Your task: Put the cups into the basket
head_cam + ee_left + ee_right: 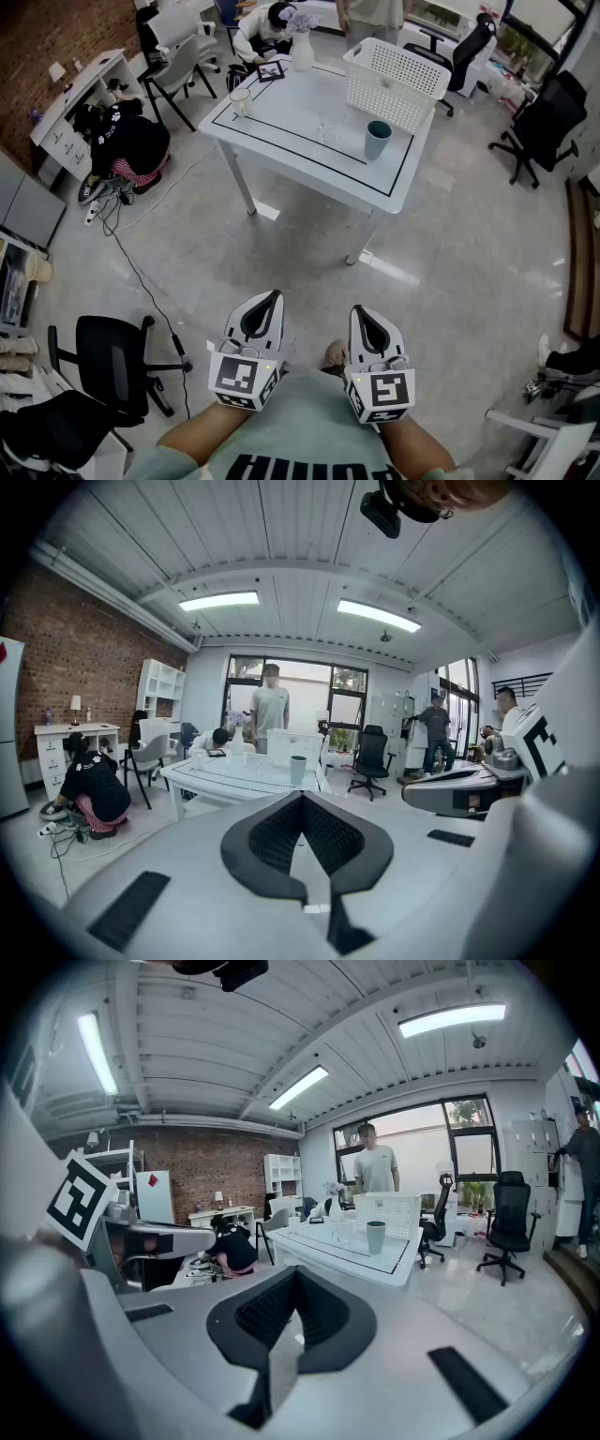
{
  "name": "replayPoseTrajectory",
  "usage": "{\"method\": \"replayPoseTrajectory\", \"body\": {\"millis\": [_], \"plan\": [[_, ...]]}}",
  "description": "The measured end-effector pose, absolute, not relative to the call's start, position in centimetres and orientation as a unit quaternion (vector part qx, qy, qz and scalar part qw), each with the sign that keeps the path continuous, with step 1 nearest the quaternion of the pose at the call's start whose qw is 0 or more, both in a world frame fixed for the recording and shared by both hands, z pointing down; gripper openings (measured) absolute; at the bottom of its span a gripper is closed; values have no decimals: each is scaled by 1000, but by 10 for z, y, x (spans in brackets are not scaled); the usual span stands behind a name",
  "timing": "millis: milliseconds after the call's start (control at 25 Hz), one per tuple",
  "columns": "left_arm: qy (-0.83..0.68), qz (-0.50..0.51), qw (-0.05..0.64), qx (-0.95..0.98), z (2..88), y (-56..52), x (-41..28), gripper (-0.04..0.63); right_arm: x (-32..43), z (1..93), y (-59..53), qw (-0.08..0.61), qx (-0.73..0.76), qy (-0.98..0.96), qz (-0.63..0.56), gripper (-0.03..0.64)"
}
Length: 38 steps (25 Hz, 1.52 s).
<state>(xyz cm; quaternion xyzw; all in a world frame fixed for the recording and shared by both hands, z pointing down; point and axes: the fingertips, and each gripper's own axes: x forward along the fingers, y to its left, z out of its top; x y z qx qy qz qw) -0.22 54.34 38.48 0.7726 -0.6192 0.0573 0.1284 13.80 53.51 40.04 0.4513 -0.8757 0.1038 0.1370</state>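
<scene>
A white table (281, 141) stands well ahead of me. On it are a teal cup (377, 139), a clear glass (330, 127) and another clear cup (240, 101) near its left corner. The white basket (394, 80) sits at the table's far right. My left gripper (274, 296) and right gripper (362, 311) are held close to my body above the floor, far from the table, both shut and empty. The left gripper view has the teal cup (297, 769) in front of the basket (279, 742). In the right gripper view the cup (375, 1237) stands beside the basket (392, 1213).
A vase with flowers (302, 47) and a marker card (270, 70) are at the table's far edge. A person crouches at the left (131, 141). Black office chairs stand at the lower left (112, 361) and right (544, 127). Cables run across the floor (141, 281).
</scene>
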Motion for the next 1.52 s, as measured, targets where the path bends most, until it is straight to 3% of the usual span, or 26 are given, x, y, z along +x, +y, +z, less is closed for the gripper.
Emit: {"method": "replayPoseTrajectory", "body": {"millis": [720, 1520], "plan": [[-619, 57, 120, 774, 377, 536, 3, 8, 146, 398, 525, 130, 451, -876, 112, 15], [-648, 65, 108, 751, 366, 492, 73, 8, 213, 391, 468, 128, 424, -891, 101, 15]]}}
